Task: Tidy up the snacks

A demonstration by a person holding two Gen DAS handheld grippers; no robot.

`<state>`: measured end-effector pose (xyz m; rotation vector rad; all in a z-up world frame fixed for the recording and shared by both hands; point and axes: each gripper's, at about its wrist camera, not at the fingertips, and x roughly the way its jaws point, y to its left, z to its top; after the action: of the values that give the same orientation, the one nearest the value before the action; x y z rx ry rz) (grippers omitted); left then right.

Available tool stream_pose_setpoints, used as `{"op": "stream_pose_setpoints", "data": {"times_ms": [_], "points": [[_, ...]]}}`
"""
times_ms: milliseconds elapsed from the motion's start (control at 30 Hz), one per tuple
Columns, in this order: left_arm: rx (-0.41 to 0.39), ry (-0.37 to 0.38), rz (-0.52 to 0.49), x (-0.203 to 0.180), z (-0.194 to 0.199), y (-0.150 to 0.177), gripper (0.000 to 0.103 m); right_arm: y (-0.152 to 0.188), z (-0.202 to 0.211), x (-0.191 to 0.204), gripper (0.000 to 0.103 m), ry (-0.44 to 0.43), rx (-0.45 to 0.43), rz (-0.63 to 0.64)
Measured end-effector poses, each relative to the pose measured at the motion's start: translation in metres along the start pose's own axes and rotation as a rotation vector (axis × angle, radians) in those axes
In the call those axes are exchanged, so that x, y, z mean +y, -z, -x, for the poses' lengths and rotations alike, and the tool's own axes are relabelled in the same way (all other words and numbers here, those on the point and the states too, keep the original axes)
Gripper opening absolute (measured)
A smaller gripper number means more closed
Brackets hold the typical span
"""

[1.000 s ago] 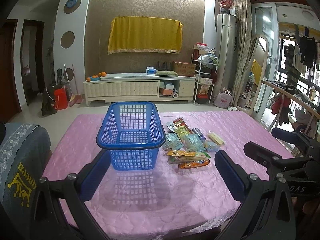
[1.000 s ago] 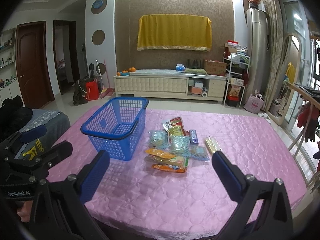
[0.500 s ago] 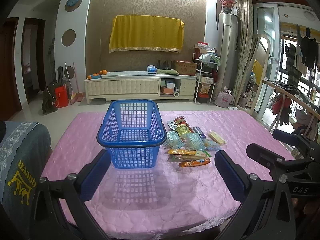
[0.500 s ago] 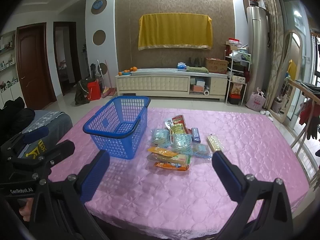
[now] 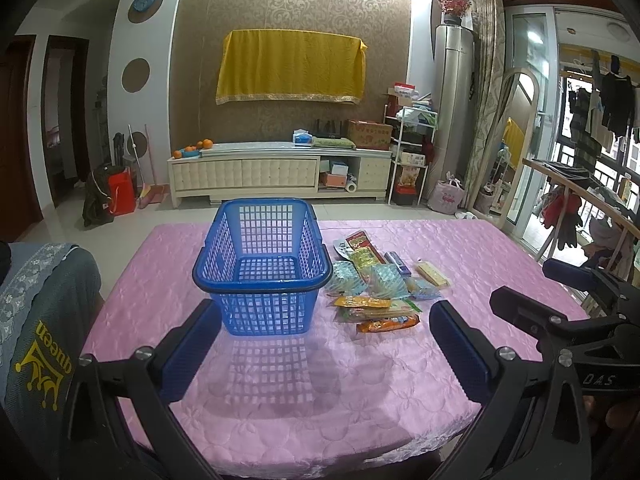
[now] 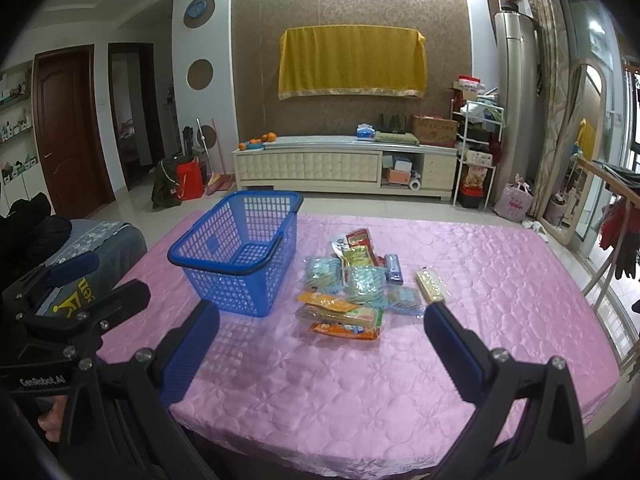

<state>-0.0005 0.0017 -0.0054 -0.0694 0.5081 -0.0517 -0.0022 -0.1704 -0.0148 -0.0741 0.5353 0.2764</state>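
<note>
1. The left gripper point(image 5: 324, 344) hangs wide open and holds nothing; the blue plastic lattice basket point(image 5: 262, 272) sits straight ahead of it, just past its fingertips, and looks empty
2. The right gripper point(image 6: 322, 344) is likewise spread to its full gape with nothing between its blue pads; the heap of foil and plastic snack packets point(image 6: 356, 284) lies directly ahead of it on the pink quilted tablecloth point(image 6: 500, 280), with the basket ahead and to its left
3. The step in hand is judged to be the first pick, since no packet is in the basket yet
4. The orange packet point(image 6: 346, 330) nearest the right gripper is the sensible start: it lies at the heap's near edge
5. A flat packet calls for a low, tilted approach, pinching one edge so the neighbours stay put
6. The left gripper could steady the basket rim against sliding on the slick cloth
</note>
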Motion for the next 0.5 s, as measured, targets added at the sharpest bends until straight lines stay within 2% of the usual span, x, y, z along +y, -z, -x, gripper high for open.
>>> {"op": "stream_pose_setpoints", "data": {"times_ms": [500], "points": [[0.010, 0.009, -0.005, -0.0021, 0.0008, 0.0006, 0.103, 0.0017, -0.0004, -0.0020, 0.103, 0.000, 0.007, -0.004]]}}
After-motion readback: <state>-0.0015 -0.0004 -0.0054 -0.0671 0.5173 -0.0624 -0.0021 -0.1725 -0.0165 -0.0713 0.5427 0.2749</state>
